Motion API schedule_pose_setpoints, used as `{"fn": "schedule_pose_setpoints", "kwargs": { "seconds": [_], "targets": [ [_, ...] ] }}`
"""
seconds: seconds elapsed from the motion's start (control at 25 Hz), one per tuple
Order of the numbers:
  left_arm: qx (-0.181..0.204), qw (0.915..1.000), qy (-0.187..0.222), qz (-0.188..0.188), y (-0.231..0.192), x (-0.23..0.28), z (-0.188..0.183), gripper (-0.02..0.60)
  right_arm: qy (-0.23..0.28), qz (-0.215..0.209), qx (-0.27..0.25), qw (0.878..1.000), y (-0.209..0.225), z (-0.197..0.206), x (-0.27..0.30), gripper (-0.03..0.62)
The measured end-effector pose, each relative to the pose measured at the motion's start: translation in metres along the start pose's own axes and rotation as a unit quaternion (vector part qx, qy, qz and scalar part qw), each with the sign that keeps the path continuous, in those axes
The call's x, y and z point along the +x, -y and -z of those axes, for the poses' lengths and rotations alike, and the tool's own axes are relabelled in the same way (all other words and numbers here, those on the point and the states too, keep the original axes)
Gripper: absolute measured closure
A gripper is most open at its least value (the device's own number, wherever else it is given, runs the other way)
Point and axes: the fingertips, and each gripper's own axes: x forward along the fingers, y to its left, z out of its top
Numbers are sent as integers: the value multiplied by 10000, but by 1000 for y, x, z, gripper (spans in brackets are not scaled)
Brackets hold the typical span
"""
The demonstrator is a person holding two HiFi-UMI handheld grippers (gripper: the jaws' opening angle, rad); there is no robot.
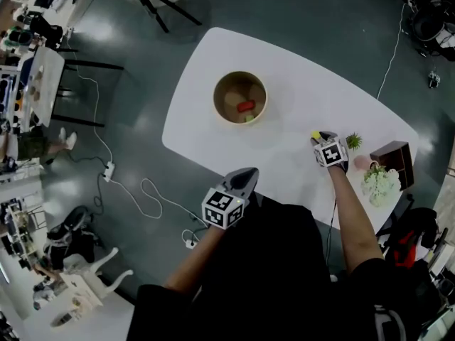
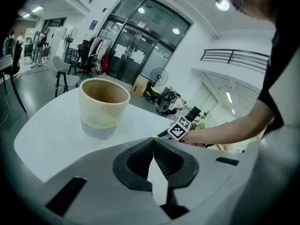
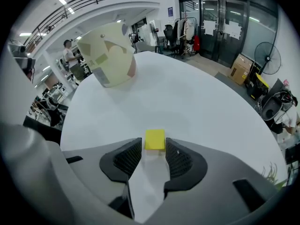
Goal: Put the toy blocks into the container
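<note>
While my right tongs stand spread astride the small yellow toy block on the white tabletop, well apart from the round beige container, I should close squarely on its flat sides before lifting; left tongs pressed together, empty.

One container, one table, one yellow block, one red block, one small green plant.
</note>
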Motion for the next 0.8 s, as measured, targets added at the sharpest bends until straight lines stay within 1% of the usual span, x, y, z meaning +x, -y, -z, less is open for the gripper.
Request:
{"fn": "schedule_pose_setpoints", "kwargs": {
  "seconds": [0.08, 0.12, 0.4, 0.6, 0.68, 0.8],
  "targets": [
    [36, 9999, 100, 94, 4, 0, -3, 578, -36, 51, -32, 10000, 2, 2, 0, 453],
    [63, 9998, 126, 131, 6, 0, -3, 578, -42, 92, -72, 9999, 3, 1, -2, 474],
    [261, 9994, 52, 202, 5, -8, -4, 578, 193, 192, -82, 9996, 0, -11, -14, 474],
    [395, 9987, 66, 321, -3, -6, -11, 578, 505, 100, 316, 9982, -19, -21, -37, 474],
    [483, 9978, 44, 460, -3, -2, -18, 578, 654, 22, 554, 9963, -27, -27, -48, 474],
    [757, 9944, 82, 735, 0, 1, -37, 578, 864, -28, 887, 9923, -37, -36, -66, 474]
  ]
}}
